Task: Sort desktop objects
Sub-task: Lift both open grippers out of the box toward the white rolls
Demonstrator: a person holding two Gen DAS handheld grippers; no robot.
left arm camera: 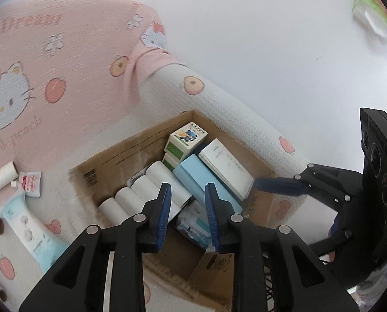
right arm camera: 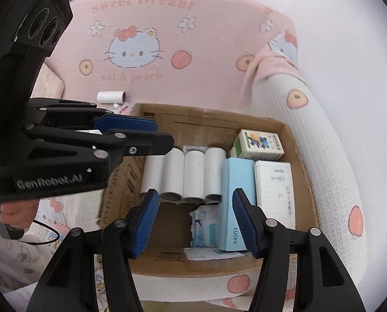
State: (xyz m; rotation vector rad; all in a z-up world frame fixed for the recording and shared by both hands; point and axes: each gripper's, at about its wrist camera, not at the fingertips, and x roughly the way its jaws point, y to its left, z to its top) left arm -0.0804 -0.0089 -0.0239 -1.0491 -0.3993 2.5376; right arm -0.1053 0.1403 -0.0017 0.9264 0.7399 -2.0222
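Both spread, empty grippers, left gripper (left arm camera: 187, 213) and right gripper (right arm camera: 194, 223), are held over the cardboard box (right arm camera: 295, 140); a loose paper tube (left arm camera: 2, 176) beside the box is judged next.

The cardboard box (right arm camera: 284, 130) is matt brown, the paper rolls (right arm camera: 193, 174) matt white, the blanket (right arm camera: 206, 39) a textured cloth, the fingers (right arm camera: 145, 223) ribbed blue rubber.

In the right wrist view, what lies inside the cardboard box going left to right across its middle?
Four white paper tubes side by side → light blue LUCKY box → white notebook with handwriting, close to the cardboard box's right wall.
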